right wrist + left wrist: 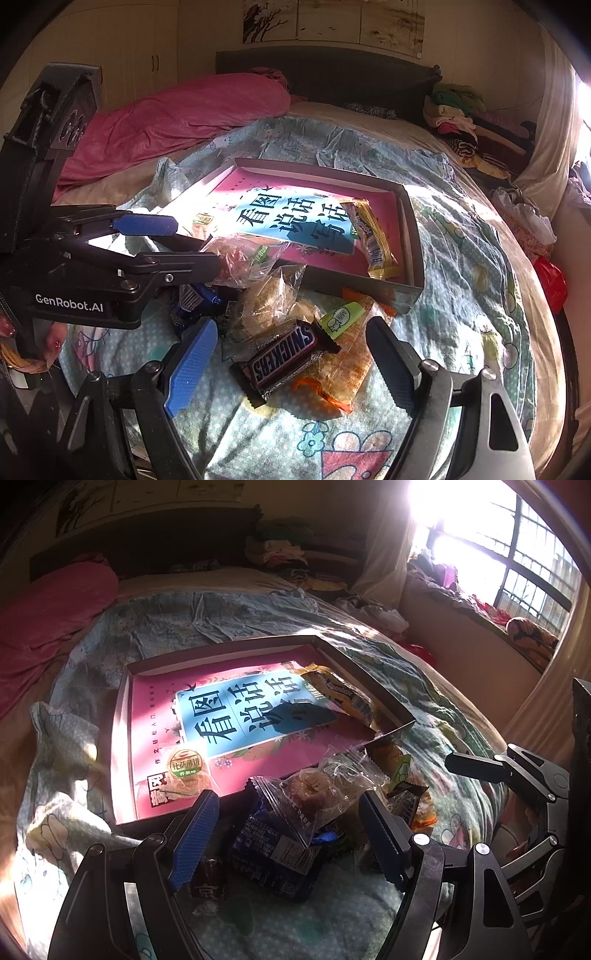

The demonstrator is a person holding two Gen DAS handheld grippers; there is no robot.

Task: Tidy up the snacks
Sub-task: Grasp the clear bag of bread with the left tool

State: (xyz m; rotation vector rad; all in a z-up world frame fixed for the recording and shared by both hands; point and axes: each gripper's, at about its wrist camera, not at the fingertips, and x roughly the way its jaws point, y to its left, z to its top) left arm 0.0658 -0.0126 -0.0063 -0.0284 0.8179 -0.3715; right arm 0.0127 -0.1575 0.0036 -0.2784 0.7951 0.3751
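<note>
While both hand-held grippers gape empty, Snickers bar (284, 356) lies dark-wrapped, glossy, atop orange packet (343, 369).

light: harsh sun through window (517, 546) | glare: blown-out | shadows: deep | edges: fisheye-bent

Snack pile (280, 332) before box (413, 236)

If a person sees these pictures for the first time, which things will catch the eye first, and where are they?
First comes the shallow box on the bed, lined with a pink and blue book, with a yellow snack packet lying at its right side. Then the heap of snacks in front of it, where a Snickers bar lies between the open fingers of the right gripper.
</note>
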